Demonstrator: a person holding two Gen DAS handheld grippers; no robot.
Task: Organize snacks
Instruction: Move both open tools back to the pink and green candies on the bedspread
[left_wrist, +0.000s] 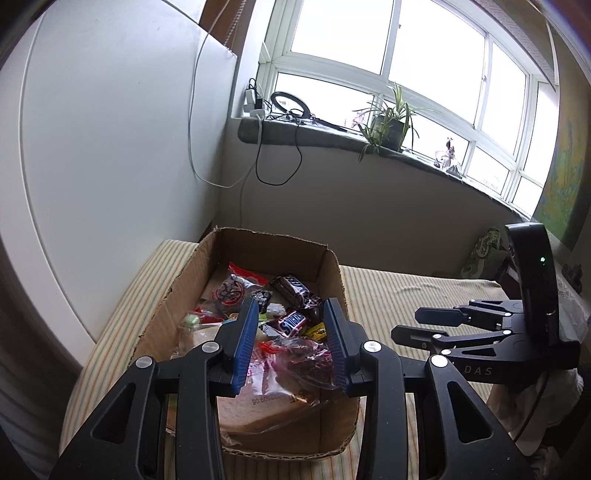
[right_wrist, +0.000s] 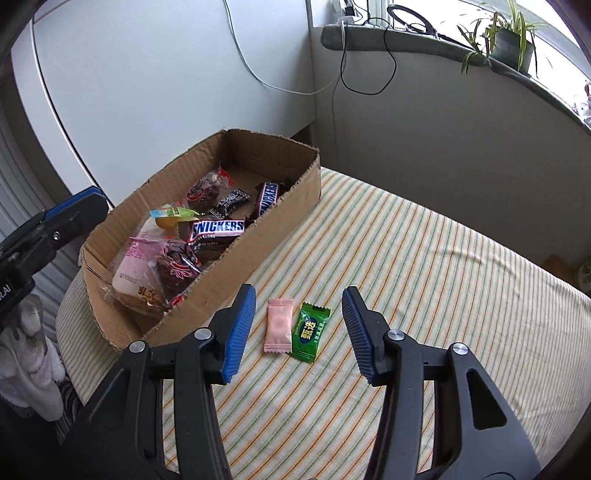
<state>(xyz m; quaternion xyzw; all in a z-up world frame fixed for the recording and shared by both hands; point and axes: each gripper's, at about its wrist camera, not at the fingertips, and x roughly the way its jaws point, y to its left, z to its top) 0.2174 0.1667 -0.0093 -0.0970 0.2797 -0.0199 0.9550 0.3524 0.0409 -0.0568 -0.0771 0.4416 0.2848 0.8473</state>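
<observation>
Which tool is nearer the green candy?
Right. The right tool hovers open over the green candy on the striped cloth; the left tool hangs over the cardboard box.

Left tool (left_wrist: 291, 314) and right tool (right_wrist: 299, 306), both tilted downward, jaws apart, nothing gripped.

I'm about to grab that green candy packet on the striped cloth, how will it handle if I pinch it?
The green candy packet looks small and flat, so it is probably very light. Its glossy wrapper may slip between the pads, and the crimped ends likely crumple. It lies beside the pink candy packet, so the open right gripper could nudge both.
</observation>
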